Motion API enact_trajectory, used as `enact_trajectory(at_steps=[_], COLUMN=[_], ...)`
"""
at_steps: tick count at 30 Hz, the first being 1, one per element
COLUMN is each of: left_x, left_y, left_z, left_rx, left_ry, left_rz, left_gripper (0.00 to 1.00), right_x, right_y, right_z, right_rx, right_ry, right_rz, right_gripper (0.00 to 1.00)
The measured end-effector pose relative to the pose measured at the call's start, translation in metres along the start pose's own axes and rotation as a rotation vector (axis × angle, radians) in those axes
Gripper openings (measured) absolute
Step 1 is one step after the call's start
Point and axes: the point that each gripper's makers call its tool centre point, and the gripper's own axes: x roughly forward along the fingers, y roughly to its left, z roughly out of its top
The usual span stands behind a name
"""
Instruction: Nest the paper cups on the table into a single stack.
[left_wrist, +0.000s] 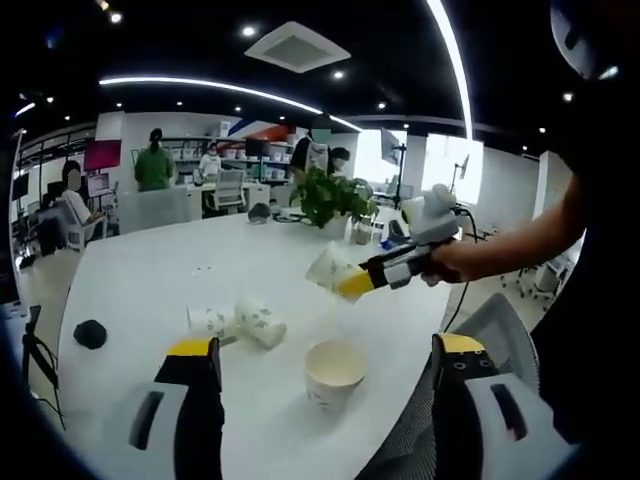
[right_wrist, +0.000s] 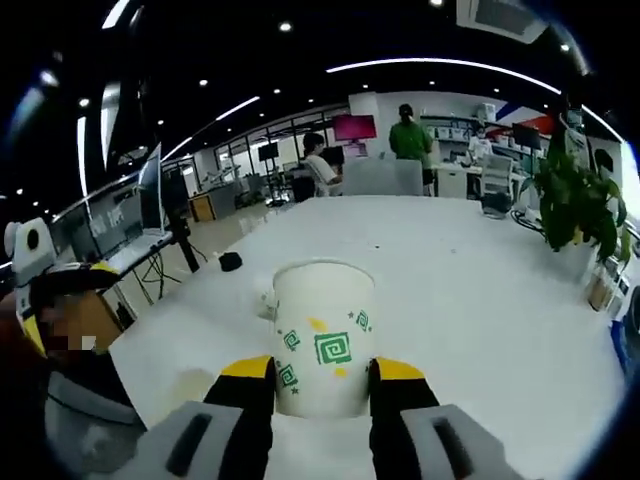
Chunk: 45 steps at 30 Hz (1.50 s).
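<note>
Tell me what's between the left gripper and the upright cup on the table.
Bare white table: the left gripper view shows nothing between the left gripper and the upright cup.

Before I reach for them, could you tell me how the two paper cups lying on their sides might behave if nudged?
The two lying cups would probably roll, and in a curve, since they taper. They look thin-walled paper, so likely light and easily crushed. The upright cup beside them looks steadier, standing on its base.
</note>
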Motion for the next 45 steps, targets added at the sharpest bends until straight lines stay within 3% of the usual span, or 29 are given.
enact_trajectory(at_steps=[11, 17, 45], left_x=[0.002, 0.004, 0.019], left_y=[-0.003, -0.013, -0.033], left_z=[0.021, 0.022, 0.027], left_rx=[-0.026, 0.014, 0.097], left_ry=[-0.054, -0.025, 0.044], left_rz=[-0.067, -0.142, -0.366], left_gripper=[0.75, 0.61, 0.27], right_x=[-0.02, -0.026, -0.038], right_y=[0.047, 0.068, 0.102], right_z=[0.006, 0.004, -0.001], right_rx=[-0.112, -0.186, -0.37], right_ry=[-0.019, -0.033, -0.045], right_rz=[0.15, 0.227, 0.382], right_gripper=[0.36, 0.36, 0.36])
